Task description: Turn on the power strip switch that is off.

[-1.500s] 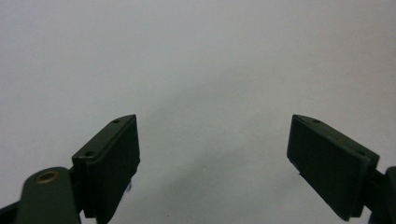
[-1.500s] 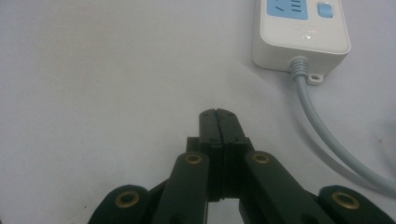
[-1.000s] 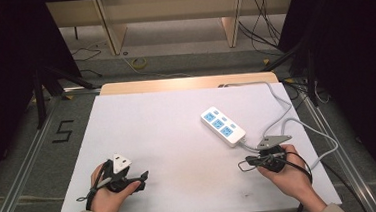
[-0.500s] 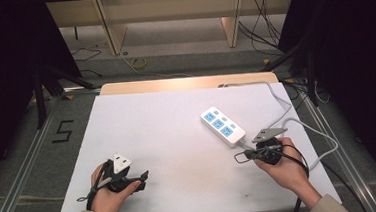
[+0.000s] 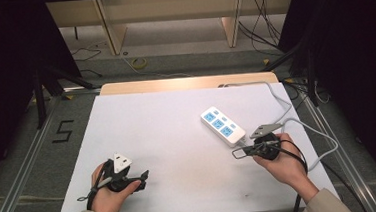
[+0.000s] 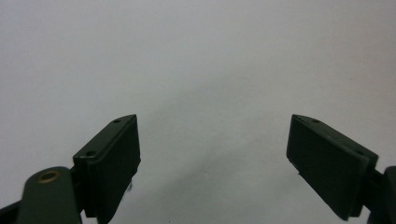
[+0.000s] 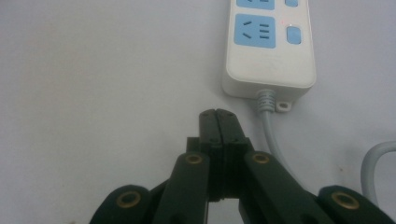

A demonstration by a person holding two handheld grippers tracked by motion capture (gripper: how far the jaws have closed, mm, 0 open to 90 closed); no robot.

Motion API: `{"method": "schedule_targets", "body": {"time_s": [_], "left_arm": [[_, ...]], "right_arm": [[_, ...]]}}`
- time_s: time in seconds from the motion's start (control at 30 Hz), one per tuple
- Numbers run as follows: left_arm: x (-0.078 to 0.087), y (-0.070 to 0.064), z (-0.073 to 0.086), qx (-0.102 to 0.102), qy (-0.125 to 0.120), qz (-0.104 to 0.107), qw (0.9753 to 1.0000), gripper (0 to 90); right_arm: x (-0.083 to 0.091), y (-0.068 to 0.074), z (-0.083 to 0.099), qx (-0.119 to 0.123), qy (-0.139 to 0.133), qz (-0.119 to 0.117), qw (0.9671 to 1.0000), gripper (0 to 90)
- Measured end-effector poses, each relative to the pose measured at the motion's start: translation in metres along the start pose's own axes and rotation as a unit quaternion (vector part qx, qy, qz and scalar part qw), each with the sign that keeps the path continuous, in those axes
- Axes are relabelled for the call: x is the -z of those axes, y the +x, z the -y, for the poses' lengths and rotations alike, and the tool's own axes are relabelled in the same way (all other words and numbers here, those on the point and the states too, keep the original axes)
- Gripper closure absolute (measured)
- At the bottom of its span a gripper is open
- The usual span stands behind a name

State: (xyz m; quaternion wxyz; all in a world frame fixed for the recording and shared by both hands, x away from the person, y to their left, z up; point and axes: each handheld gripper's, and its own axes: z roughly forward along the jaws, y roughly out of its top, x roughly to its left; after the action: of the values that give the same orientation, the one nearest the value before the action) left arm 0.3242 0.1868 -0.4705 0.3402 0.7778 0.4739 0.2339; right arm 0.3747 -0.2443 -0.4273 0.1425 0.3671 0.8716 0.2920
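Observation:
A white power strip with blue sockets lies on the white table, right of centre; its grey cable loops off to the right. My right gripper sits just short of the strip's near end, jaws shut with nothing between them. In the right gripper view the closed tips point at the table just left of the strip's cable end, a little apart from it. My left gripper rests near the table's front left, open. In the left gripper view its jaws stand wide apart over bare table.
The grey cable runs along the right of my shut jaws. A wooden strip borders the table's far edge. Dark curtains, floor cables and metal rails surround the table.
My right gripper has moved forward and a little left, closer to the near end of the power strip. The left gripper has stayed where it was.

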Motion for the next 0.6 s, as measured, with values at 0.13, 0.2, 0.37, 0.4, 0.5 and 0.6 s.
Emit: {"method": "schedule_targets", "body": {"time_s": [0.13, 0.2, 0.37, 0.4, 0.5, 0.6], "left_arm": [[0.0, 0.0, 0.0, 0.0, 0.0, -0.001, 1.0, 17.3], [0.0, 0.0, 0.0, 0.0, 0.0, -0.001, 1.0, 17.3], [0.0, 0.0, 0.0, -0.001, 0.001, -0.002, 1.0, 17.3], [0.0, 0.0, 0.0, 0.0, 0.001, -0.002, 1.0, 17.3], [0.0, 0.0, 0.0, 0.0, 0.002, -0.002, 1.0, 17.3], [0.0, 0.0, 0.0, 0.0, 0.001, -0.001, 1.0, 17.4]], "right_arm": [[0.001, -0.002, -0.002, -0.001, 0.002, 0.002, 1.0, 90.0], [0.001, -0.003, -0.003, -0.001, 0.005, 0.002, 1.0, 90.0], [0.0, -0.007, -0.006, -0.002, 0.011, 0.003, 0.9999, 90.0], [0.0, -0.007, -0.007, -0.003, 0.013, 0.004, 0.9999, 90.0], [0.0, -0.009, -0.011, -0.002, 0.016, 0.005, 0.9999, 90.0], [0.0, -0.01, -0.014, 0.0, 0.018, 0.006, 0.9998, 90.0]]}}
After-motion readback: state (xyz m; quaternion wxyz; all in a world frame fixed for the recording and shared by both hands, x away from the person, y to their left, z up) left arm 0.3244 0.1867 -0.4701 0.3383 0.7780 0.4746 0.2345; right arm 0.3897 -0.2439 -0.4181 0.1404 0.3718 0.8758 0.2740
